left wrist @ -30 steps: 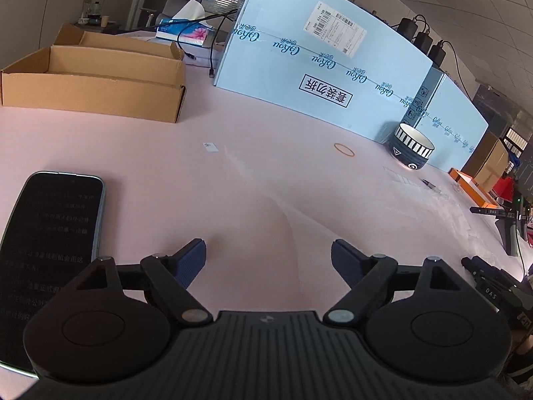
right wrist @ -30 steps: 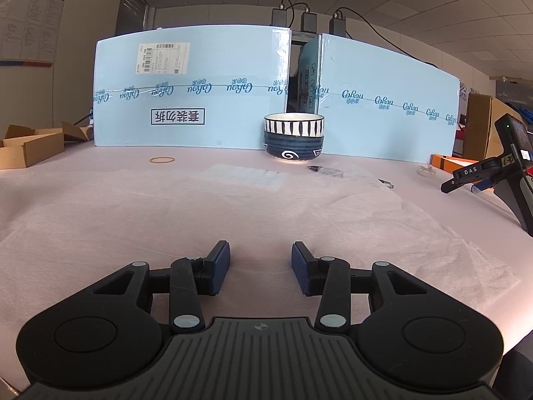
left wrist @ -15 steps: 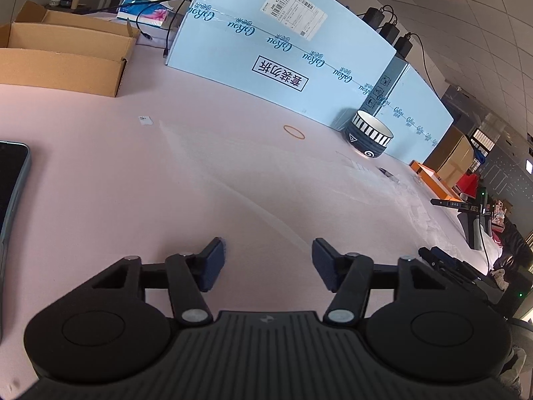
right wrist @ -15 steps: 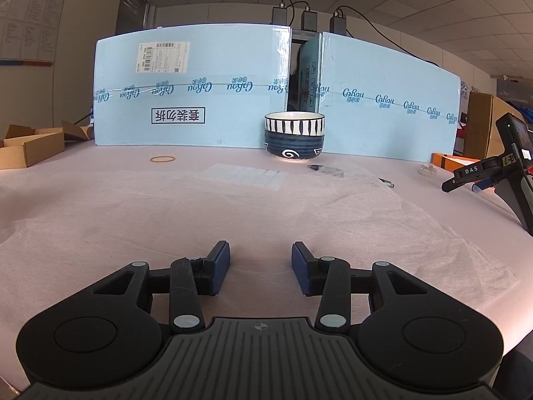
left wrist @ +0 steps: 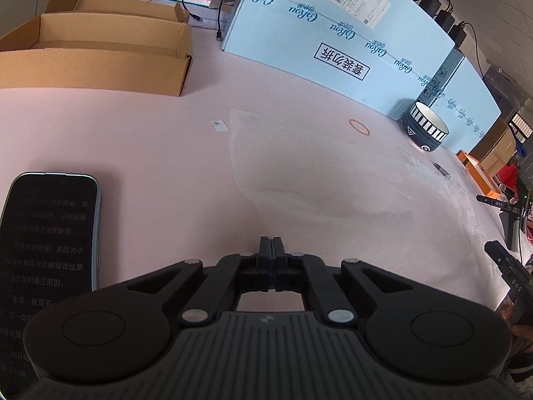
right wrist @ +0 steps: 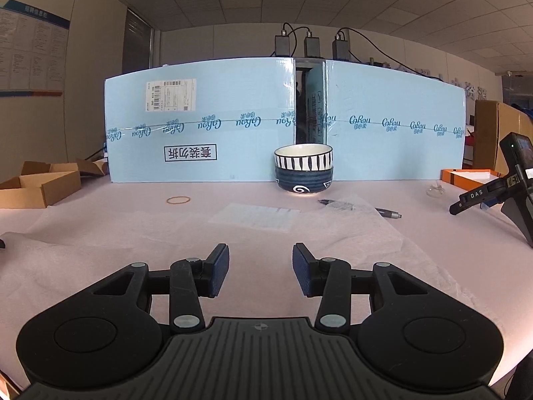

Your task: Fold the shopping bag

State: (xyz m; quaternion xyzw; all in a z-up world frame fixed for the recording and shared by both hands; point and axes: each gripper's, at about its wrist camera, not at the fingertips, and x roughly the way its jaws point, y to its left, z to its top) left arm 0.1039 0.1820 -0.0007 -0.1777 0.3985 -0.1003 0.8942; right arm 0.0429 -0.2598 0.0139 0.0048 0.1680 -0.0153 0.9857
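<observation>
Pink cloth covers the whole table [left wrist: 166, 140], and on it the shopping bag [left wrist: 333, 180], a thin, near-transparent white sheet, lies spread flat between the two tools, reaching away toward the blue cartons [right wrist: 200, 133] and the striped bowl [right wrist: 303, 173]. Its left border runs as a faint pale line up the cloth, well clear of the cardboard tray [left wrist: 93, 56] and the phone [left wrist: 46, 233]. The left gripper [left wrist: 272, 250] has its pads pressed together low at the bag's near edge; I judge it has pinched the film there, though the material is too sheer to see between the pads. The right gripper [right wrist: 261, 271] hangs with its fingers apart over the bag's near portion, nothing between them. To do this step well, the right tool should likely drop to the same near edge and close on both layers, so the two pinch points match. Then both should lift only a little and carry the edge forward together, level, to meet the far border. Uneven height would probably skew the crease, and a fast pull may drag the light film across the cloth toward the pen [right wrist: 359, 208] and rubber band [right wrist: 178, 200].
</observation>
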